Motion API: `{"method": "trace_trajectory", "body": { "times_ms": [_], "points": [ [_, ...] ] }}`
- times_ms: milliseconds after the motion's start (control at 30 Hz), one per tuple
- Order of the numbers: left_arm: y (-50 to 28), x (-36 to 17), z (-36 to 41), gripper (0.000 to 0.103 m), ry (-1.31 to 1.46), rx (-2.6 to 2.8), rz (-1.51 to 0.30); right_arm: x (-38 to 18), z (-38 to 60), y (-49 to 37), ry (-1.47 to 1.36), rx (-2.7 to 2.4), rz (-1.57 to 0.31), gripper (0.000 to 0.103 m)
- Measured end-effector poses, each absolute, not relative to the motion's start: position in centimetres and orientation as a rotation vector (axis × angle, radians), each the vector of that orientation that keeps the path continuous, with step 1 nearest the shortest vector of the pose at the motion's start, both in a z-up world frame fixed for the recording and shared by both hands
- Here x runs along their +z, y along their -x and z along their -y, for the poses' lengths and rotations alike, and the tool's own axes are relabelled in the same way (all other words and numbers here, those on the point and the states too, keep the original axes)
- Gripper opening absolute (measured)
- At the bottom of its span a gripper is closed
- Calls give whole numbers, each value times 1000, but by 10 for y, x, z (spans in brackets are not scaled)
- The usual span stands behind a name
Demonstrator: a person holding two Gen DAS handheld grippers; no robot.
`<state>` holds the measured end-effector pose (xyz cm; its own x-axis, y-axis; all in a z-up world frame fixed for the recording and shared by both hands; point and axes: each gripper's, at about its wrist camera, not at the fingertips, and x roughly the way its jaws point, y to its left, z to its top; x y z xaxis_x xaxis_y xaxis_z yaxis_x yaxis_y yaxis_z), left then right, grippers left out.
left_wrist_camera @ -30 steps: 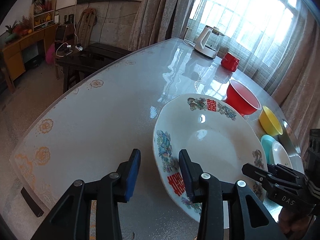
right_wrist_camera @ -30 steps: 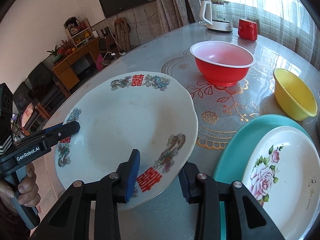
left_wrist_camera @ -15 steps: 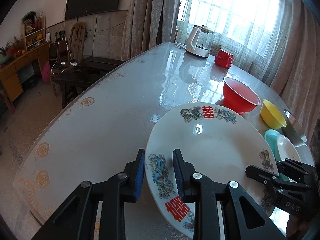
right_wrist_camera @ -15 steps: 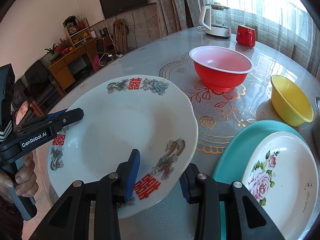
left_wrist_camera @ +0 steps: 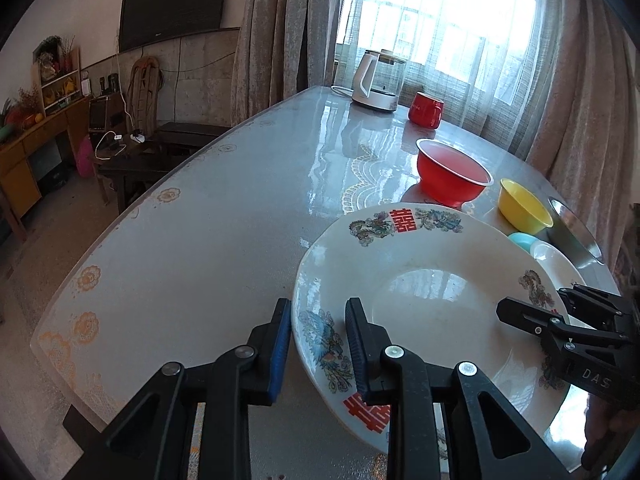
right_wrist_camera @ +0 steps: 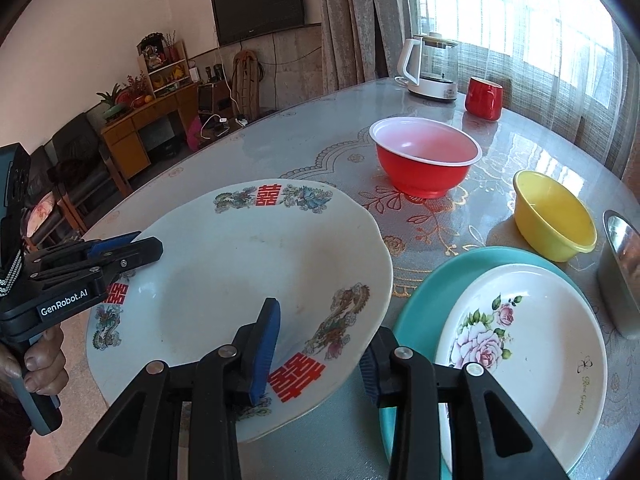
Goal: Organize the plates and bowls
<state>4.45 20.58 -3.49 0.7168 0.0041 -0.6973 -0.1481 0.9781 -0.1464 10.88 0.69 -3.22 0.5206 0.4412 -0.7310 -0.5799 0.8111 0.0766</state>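
white plate (left_wrist_camera: pixel 432 276) rim clamped between left tool (left_wrist_camera: pixel 318 344) pads, right tool (right_wrist_camera: pixel 316 354) pads.

Daylit interior seen through two fisheye lenses, with strong backlight from a curtained window.

Light enters through the window (left_wrist_camera: pixel 460 28) behind sheer curtains, which is overexposed to near white in both views. The glossy worktop (left_wrist_camera: pixel 224 224) carries streaked specular reflections of the panes, brightest near the kettle (left_wrist_camera: pixel 376 80), and the large white plate (right_wrist_camera: pixel 224 280) shows small window highlights in its well. The red bowl (right_wrist_camera: pixel 426 160) and yellow bowl (right_wrist_camera: pixel 552 216) cast soft, short shadows toward the camera. The room's far side is dimmer. Straight lines bow toward the frame edges, and dark vignetting fills the corners. Focus is sharp throughout; the near black tool arms are slightly soft.
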Motion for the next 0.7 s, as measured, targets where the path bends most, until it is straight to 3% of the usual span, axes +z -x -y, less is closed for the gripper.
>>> {"method": "trace_trajectory", "body": {
  "times_ms": [533,633,700],
  "points": [
    [-40,-30,-181,27,161,35,-758,-29,9,-102,148,608,-806,34],
    [-38,-25,-174,16,168,-31,-731,-32,12,-103,157,593,-815,29],
    [-38,-16,-158,17,98,-35,-698,-30,12,-101,158,605,-798,26]
  ]
}}
